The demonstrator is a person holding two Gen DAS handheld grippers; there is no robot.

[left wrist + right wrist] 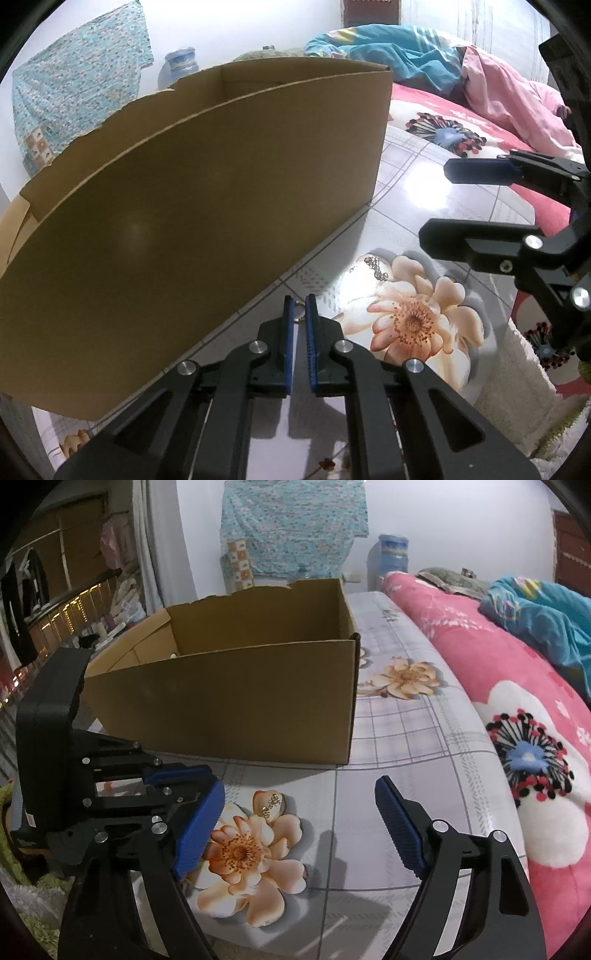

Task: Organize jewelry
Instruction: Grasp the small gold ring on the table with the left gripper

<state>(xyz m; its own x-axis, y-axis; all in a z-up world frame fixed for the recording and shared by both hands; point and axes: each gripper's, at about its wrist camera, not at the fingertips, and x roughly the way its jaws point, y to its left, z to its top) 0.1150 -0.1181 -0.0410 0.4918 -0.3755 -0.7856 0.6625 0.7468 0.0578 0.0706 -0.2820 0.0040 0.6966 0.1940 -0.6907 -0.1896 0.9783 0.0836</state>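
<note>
Step in hand, as judged: a small ring-like piece of jewelry (300,314) has just been pinched off the tabletop (406,192) and is due for the cardboard box (207,192) standing just beside it.

Doing it well: the piece is tiny and sits only at the very tips, so the pinch should hold steady through the lift. Rise straight before swinging left, since the near wall of the box is tall and close. Clear the rim fully, then release low inside so the piece does not bounce out. The other hand would best keep out of the crossing path.

Left tongs (300,304): pressed nearly together, with something thin and golden, a ring or hoop, caught between the blue pads (289,332) near their tips. Its exact shape is too small to tell.

Right tongs (299,812): spread wide, empty, pads touching nothing. They hover above the flowered cloth, aimed toward a sparkly beaded piece (272,805) lying flat on a printed petal, clearly apart from both pads. From the left wrist view the same beaded piece (376,267) lies between the two tools, unheld.

Box interior mostly hidden; contents cannot be told.
</note>
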